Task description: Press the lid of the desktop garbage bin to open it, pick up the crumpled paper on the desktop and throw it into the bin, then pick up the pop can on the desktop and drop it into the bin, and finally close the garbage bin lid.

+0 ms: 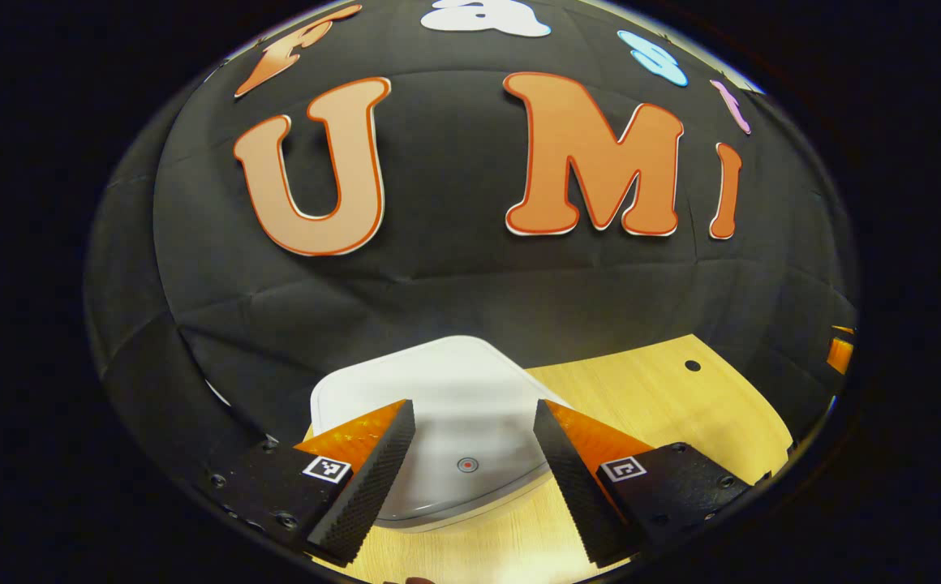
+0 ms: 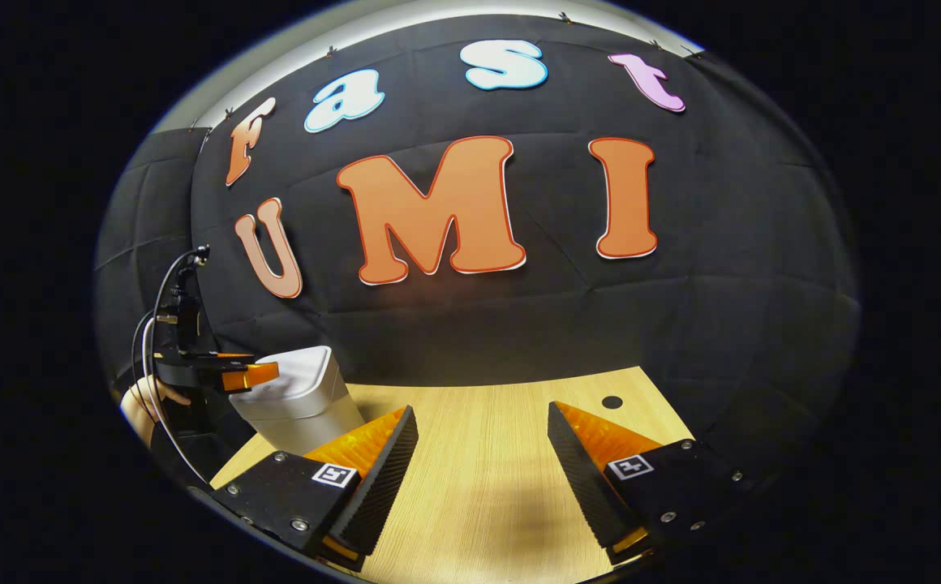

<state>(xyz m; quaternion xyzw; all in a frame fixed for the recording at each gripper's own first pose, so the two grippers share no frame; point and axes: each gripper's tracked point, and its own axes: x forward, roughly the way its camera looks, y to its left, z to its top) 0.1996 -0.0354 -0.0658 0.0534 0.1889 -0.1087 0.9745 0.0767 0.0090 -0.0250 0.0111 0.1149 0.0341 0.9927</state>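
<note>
A white desktop garbage bin with a closed, rounded lid sits on the wooden desk just ahead of my left gripper. That gripper is open and hovers just over the lid, a small round button showing between its fingers. In the right gripper view the same bin stands at the left of the desk, with the left gripper and the hand holding it at the lid's near edge. My right gripper is open above bare wood, nothing between its fingers.
The light wooden desk runs back to the black cloth wall. A small dark round hole lies near its far right corner, also seen as a hole in the left gripper view. A cable loops from the left gripper.
</note>
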